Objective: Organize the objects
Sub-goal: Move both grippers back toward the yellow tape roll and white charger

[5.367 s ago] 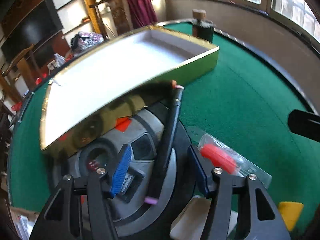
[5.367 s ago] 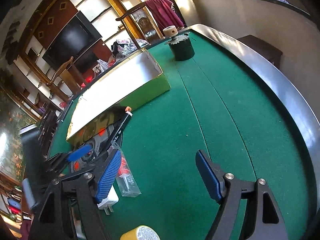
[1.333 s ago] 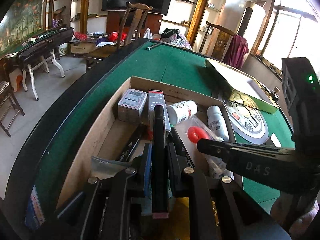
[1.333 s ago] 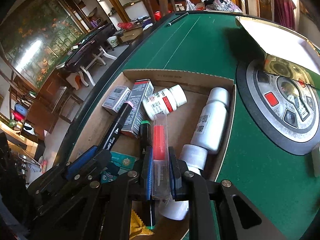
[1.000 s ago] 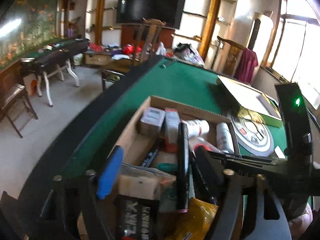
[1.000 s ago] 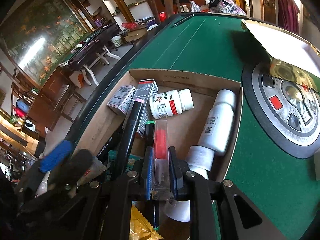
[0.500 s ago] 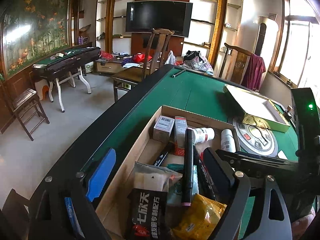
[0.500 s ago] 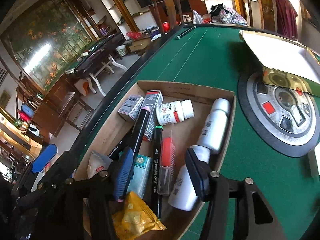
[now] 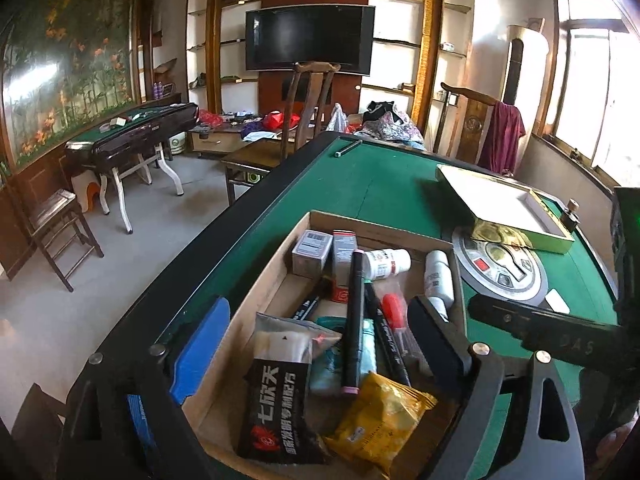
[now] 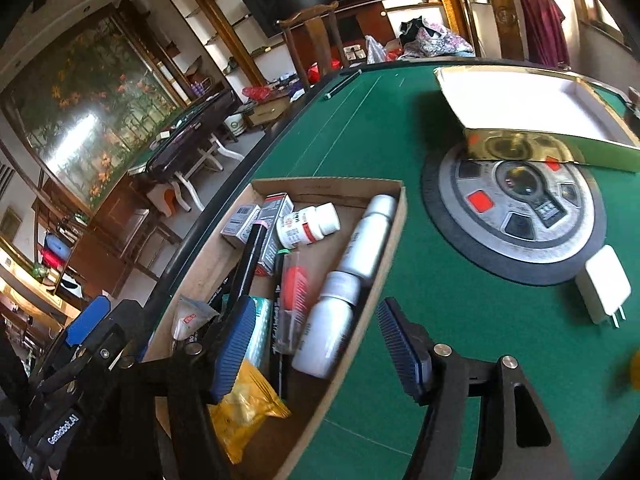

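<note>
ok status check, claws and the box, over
Both claws open, empty: left, right just opened. Marker and red tube lie in box. Charger left on felt.

One cardboard box on the green table holds two small cartons, one white pill bottle, two tall white bottles, one yellow snack packet, one black pouch and one clear tube with a red cap. At least three black markers lie among them. On the felt are one round control panel, one gold-edged tray and one white charger plug.
</note>
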